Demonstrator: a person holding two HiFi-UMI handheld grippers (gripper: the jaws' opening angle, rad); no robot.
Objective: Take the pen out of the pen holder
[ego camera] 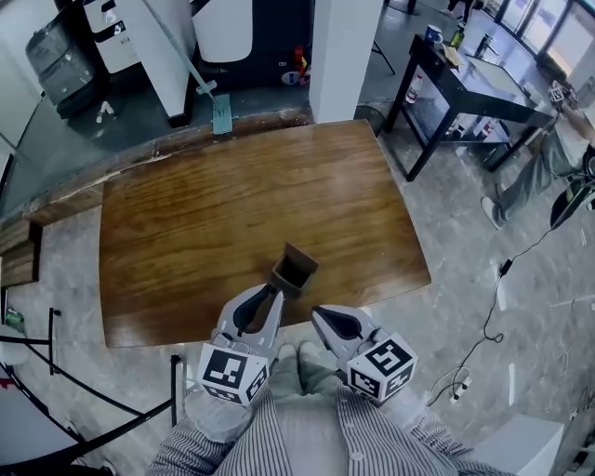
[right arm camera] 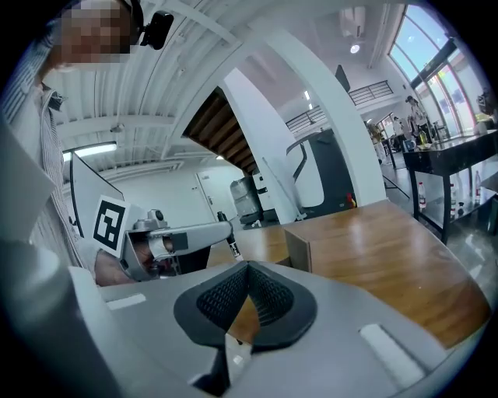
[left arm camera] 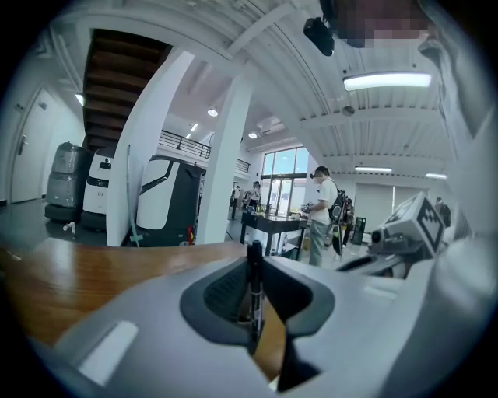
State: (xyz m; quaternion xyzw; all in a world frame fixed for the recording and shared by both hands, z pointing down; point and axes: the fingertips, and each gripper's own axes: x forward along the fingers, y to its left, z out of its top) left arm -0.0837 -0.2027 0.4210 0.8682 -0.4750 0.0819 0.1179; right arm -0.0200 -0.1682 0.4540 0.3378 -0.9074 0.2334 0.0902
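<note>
The pen holder [ego camera: 296, 270], a small brown open box, stands on the wooden table [ego camera: 232, 214] close to its near edge. My left gripper [ego camera: 271, 296] hovers just in front of the holder, shut on a black pen [left arm camera: 254, 288] that stands upright between its pads. In the right gripper view the pen [right arm camera: 226, 233] sticks up from the left gripper [right arm camera: 179, 237], clear of the holder [right arm camera: 298, 249]. My right gripper [ego camera: 318, 316] is beside the left one, in front of the holder, shut [right arm camera: 247, 270] with nothing in it.
A white pillar [ego camera: 342, 56] and white machines [ego camera: 223, 28] stand beyond the table's far edge. A black workbench [ego camera: 474, 88] is at the far right, with a person [left arm camera: 323, 214] near it. Cables lie on the floor [ego camera: 483, 325].
</note>
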